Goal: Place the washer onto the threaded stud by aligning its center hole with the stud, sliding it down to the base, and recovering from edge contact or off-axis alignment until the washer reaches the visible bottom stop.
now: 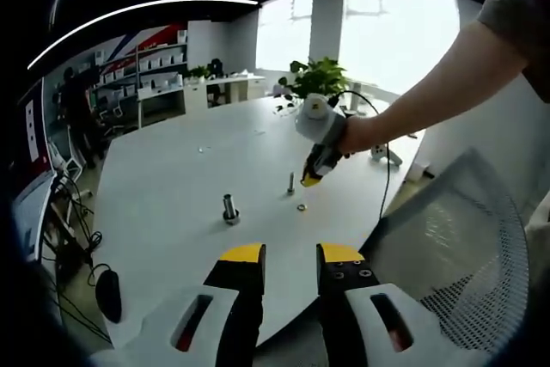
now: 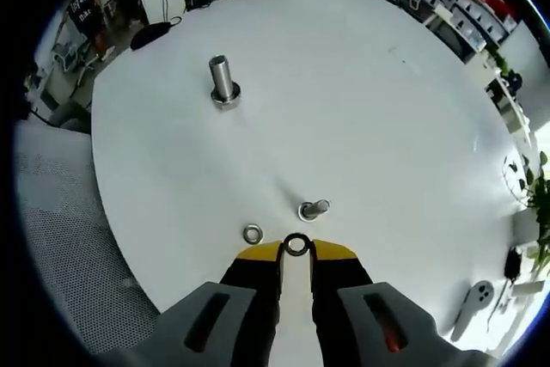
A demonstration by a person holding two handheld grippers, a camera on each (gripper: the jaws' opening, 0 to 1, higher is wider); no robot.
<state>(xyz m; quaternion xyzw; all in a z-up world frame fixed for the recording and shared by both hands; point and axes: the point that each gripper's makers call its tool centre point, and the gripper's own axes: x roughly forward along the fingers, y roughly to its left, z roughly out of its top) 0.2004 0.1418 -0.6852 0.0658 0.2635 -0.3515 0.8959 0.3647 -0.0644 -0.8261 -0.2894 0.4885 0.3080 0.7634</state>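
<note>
One washer [image 2: 296, 245] sits pinched in the right hand-held gripper [image 2: 296, 251].

Right gripper view: on the tabletop [image 2: 361, 109], a spare washer [image 2: 253, 233] lies just left of the threaded stud [image 2: 314, 209]. The larger bolt [image 2: 223, 81] stands well beyond the stud; the held washer [image 2: 296, 245] sits just before it.

Open-plan office or lab workspace, large white round-edged table [image 1: 172, 169] at centre, mesh office chair [image 1: 464, 247] lower right, shelving with storage boxes [image 1: 159, 70] upper left, potted plant [image 1: 320, 79] before bright windows [image 1: 395, 27], ceiling strip lighting [image 1: 137, 10]
</note>
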